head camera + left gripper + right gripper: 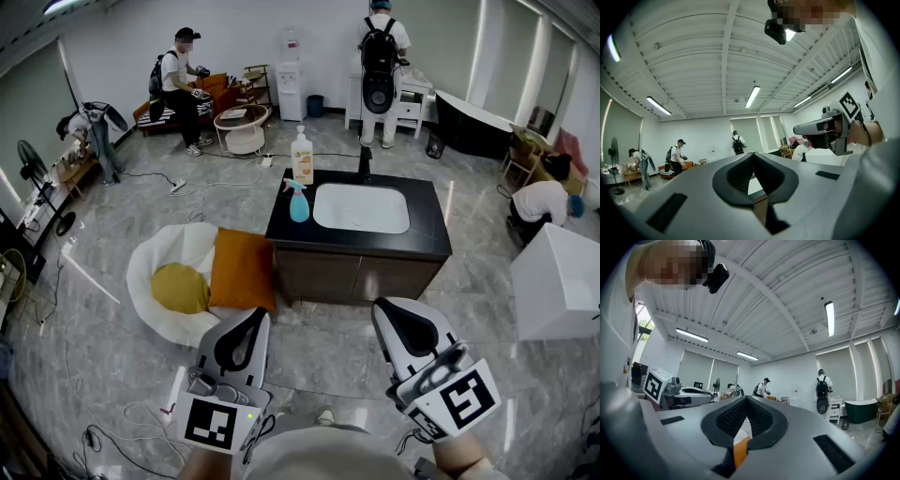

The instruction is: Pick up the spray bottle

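The left tongs [256, 319] and right tongs [384, 307] are both closed on nothing and held level. Well apart and farther off, the spray bottle [298, 201] stands upright on the table's [427, 234] left side, likely nearer the left tongs. Just right of the spray bottle the sink [361, 208] looks empty, and a soap bottle [302, 157] stands beyond.

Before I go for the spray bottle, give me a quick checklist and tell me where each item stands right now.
1. Spray bottle located: ok, upright on the counter, left of the sink.
2. Left gripper empty: ok.
3. Right gripper empty: ok.
4. Jaws open for a grasp: not ok, both are shut.
5. Close enough to the bottle: not ok, both grippers are well short of the counter.
6. Bottle's sides free: ok, the pump bottle stands behind it.
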Tool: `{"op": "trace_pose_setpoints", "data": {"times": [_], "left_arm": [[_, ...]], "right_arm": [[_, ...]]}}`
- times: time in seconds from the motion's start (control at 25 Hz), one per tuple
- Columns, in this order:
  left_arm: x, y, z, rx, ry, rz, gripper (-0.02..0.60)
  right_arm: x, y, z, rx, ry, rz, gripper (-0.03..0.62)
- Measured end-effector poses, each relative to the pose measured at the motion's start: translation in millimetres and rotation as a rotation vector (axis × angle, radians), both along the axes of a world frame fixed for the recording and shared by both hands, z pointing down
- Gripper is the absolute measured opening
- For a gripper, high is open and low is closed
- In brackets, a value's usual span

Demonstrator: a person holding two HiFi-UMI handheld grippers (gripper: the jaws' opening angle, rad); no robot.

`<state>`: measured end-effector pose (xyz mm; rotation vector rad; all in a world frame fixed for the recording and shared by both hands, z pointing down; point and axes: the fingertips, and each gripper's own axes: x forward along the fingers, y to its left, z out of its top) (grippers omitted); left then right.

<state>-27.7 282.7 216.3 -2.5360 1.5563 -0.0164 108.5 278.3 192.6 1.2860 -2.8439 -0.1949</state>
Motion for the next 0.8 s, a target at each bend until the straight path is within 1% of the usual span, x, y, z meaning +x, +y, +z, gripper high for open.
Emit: {"op": "trace_pose_setpoints", "data": {"times": [0.12,0.44,0.6,0.8], "left_arm": [[3.9,-2.3,-1.5,0.005,-0.009,-0.001,0.017],[0.4,-7.0,5.5,-0.015,-0.029,-0.023,0.017],[1.0,-8.4,7.1,-0.023,-0.028,-0.025,0.017],[3.0,-10.2,8.2,-0.024,-0.031,-0.026,0.017]], "right_arm": [[3.6,-3.8,3.4,-0.013,-0.018,0.001,0.025],[4.7,-4.6,8.2,-0.062,-0.131,-0.058,0.026],[4.4,-6.8,10.5,-0.063,-0.130,-0.060,0.026],[19.0,-15.8,13.5,-0.064,-0.129,-0.015,0.026]]}}
